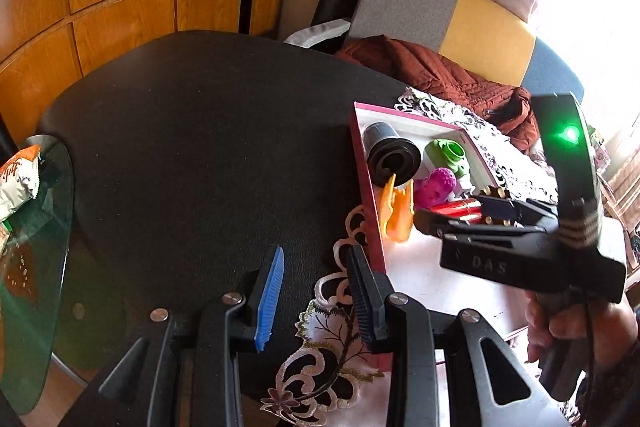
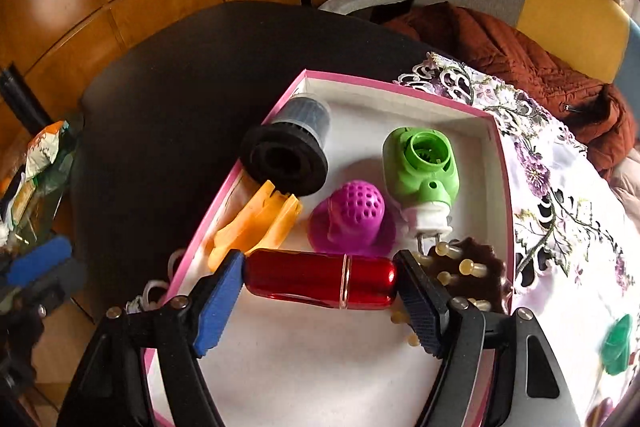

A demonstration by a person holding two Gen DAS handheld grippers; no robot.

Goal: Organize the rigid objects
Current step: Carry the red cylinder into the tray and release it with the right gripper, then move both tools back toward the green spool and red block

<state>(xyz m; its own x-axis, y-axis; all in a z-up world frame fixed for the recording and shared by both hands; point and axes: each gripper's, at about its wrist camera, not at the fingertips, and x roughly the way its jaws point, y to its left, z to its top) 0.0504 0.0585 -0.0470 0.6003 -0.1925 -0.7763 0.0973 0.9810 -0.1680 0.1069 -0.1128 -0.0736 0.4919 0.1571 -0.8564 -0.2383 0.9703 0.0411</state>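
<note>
A pink-rimmed white box (image 2: 502, 163) sits on the black table and holds a black filter (image 2: 286, 159), an orange clip (image 2: 256, 227), a purple perforated cap (image 2: 354, 221), a green plug-in device (image 2: 420, 163) and a brown hairbrush (image 2: 468, 267). My right gripper (image 2: 320, 277) is shut on a red metallic cylinder (image 2: 320, 277), held crosswise over the box. In the left wrist view the box (image 1: 366, 187) lies ahead on the right with the right gripper (image 1: 472, 215) over it. My left gripper (image 1: 316, 291) is open and empty above the table edge, left of the box.
A black round table (image 1: 200, 131) and an embroidered white cloth (image 2: 560, 211) lie under the box. A glass side table (image 1: 32, 267) with snack packets stands at left. A sofa with a rust-brown jacket (image 1: 440, 71) is behind. A green object (image 2: 618, 345) lies on the cloth at right.
</note>
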